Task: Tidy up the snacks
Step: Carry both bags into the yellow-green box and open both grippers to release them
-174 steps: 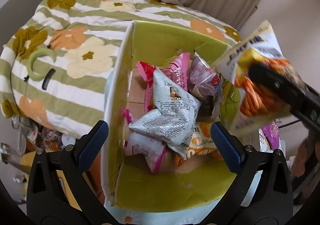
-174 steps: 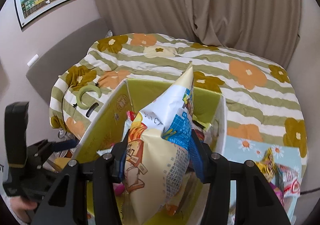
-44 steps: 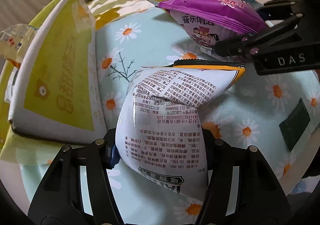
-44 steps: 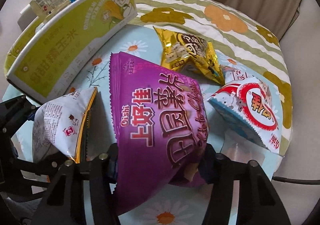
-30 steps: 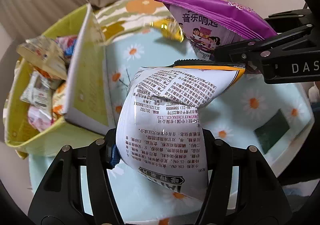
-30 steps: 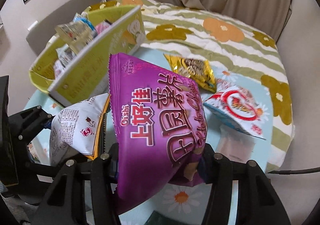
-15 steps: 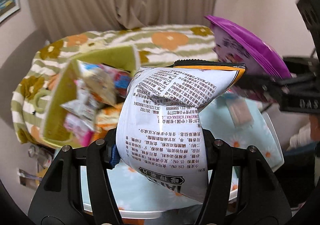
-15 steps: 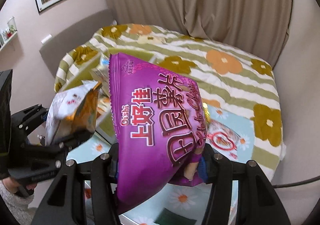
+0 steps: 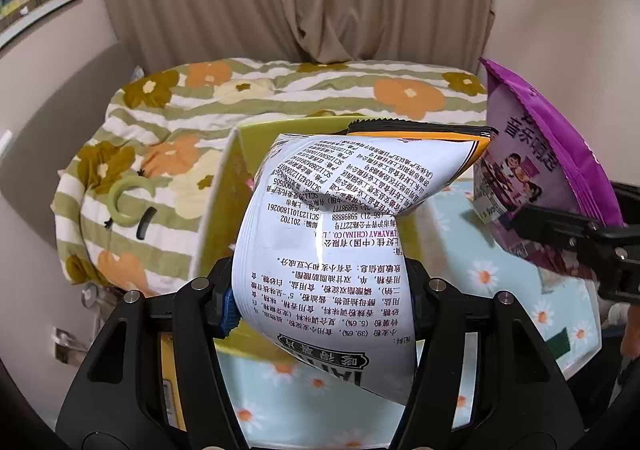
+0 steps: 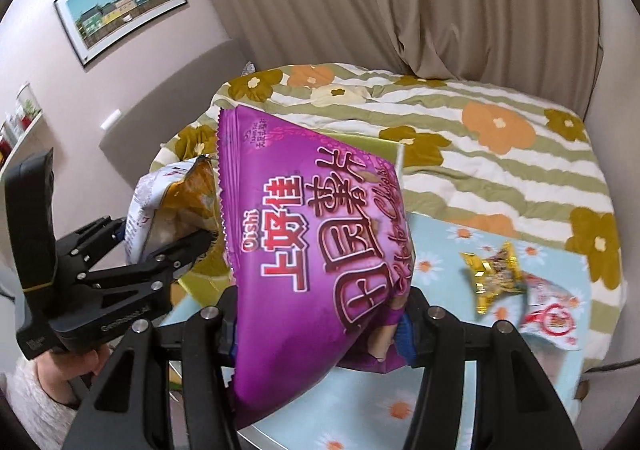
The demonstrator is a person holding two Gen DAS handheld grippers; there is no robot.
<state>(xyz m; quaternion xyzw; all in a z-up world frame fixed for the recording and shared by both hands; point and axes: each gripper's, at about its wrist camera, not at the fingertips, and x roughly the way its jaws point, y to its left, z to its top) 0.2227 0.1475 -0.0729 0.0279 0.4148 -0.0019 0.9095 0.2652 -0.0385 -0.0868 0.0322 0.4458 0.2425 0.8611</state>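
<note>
My left gripper [image 9: 320, 298] is shut on a white snack bag with black print [image 9: 340, 250] and holds it up in front of the yellow-green snack box [image 9: 216, 217]. The white bag also shows in the right wrist view [image 10: 168, 209]. My right gripper [image 10: 320, 326] is shut on a purple chip bag [image 10: 312, 250], held high above the daisy-print table [image 10: 440, 274]. The purple bag shows at the right of the left wrist view [image 9: 544, 177]. The bags hide most of the box's inside.
A gold snack bag [image 10: 494, 276] and a red-and-white snack bag [image 10: 552, 314] lie on the table at the right. A bed with a floral striped cover [image 9: 168, 153] stands behind the box. A dark green pad [image 9: 560, 342] lies near the table's right edge.
Both grippers have risen and swung left from the table toward the box, carrying their bags. The box is now directly behind the white bag.
</note>
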